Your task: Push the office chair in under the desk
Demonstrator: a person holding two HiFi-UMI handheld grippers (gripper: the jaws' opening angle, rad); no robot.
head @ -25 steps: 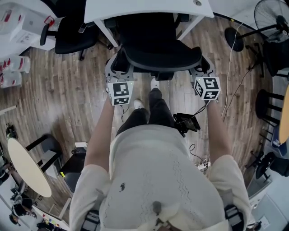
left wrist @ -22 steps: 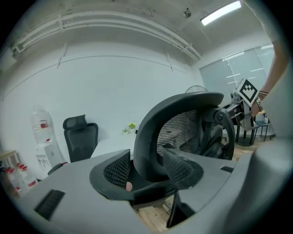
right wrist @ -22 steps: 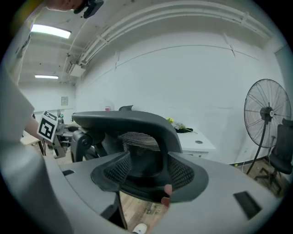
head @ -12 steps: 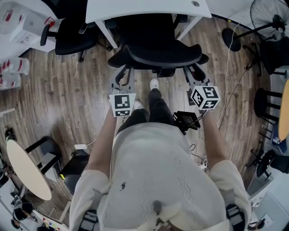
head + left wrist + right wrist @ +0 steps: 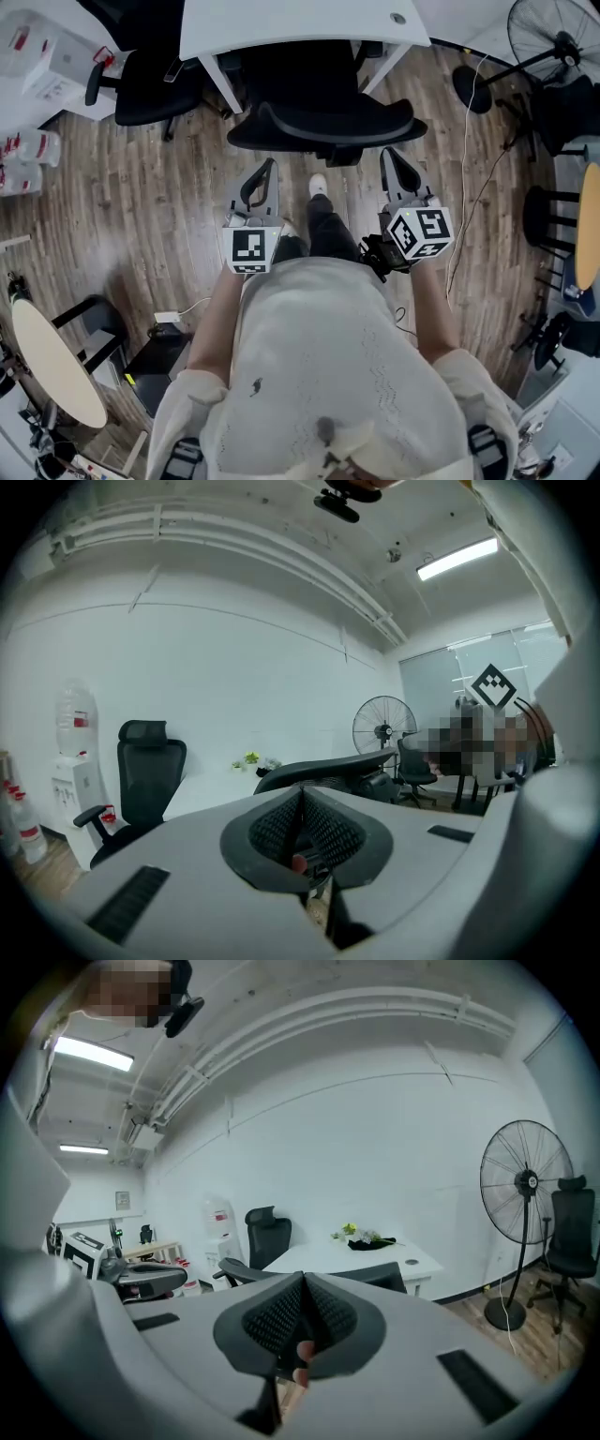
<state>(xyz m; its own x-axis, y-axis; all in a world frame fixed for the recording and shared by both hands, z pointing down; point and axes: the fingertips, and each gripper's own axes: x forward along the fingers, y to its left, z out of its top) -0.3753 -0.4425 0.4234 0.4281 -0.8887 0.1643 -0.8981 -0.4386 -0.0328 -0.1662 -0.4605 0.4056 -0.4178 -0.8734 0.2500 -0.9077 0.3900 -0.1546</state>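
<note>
The black office chair [image 5: 323, 122] stands tucked under the white desk [image 5: 300, 23], with only its backrest and seat rear showing. Both grippers hang level in front of me, clear of the chair. My left gripper [image 5: 267, 173] is just short of the backrest's left end, and its jaws have just been closing on nothing. My right gripper [image 5: 392, 161] is near the right end; its jaws have likewise just closed with nothing between them. In the left gripper view the shut jaws [image 5: 302, 829] point over the chair's backrest [image 5: 328, 766]. In the right gripper view the shut jaws [image 5: 300, 1321] face the desk [image 5: 361, 1255].
A second black chair [image 5: 150, 80] sits left of the desk. A standing fan [image 5: 553, 42] and its cable [image 5: 473, 178] are at the right, with dark stools [image 5: 553, 225] beyond. A round table [image 5: 52, 361] is at the lower left. My feet [image 5: 319, 187] stand behind the chair.
Both grippers have drawn back from the chair toward my body and risen. Their jaws, open a second ago, have come together. The chair stays under the desk.
</note>
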